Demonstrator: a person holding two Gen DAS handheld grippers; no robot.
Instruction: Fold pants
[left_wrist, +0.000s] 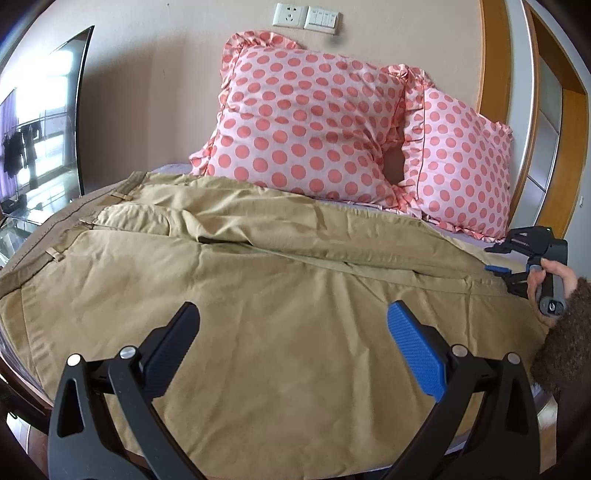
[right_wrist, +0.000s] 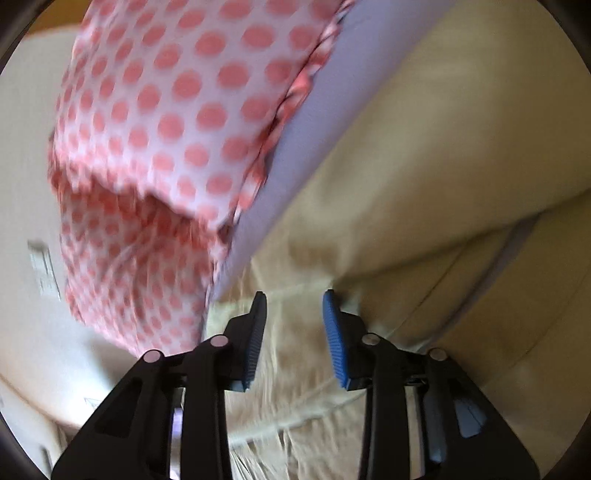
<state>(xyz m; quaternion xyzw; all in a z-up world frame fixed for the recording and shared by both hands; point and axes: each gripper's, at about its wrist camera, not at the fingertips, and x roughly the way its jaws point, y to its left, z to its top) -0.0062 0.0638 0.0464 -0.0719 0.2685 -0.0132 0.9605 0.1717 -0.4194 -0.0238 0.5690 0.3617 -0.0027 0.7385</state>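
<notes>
Pants (left_wrist: 258, 295) in khaki cloth are lying spread across the bed (right_wrist: 295, 147), the waistband toward the bed's left edge and the legs running toward its right edge, so the long axis is crossing in front of both tools. Left gripper (left_wrist: 293, 325) is hovering over the near edge of the cloth with its jaws wide apart and nothing between them. Right gripper (right_wrist: 294, 325) is reaching at the leg end near the bed's right edge, jaws partly apart over creased fabric; motion blur is hiding whether any cloth is pinched, though a clear gap is showing. Judged from this layout, the right gripper is nearer the hems and the left nearer the waist half. Polka-dot pillows (left_wrist: 314, 122) are resting along the head edge, just beyond the pants.
</notes>
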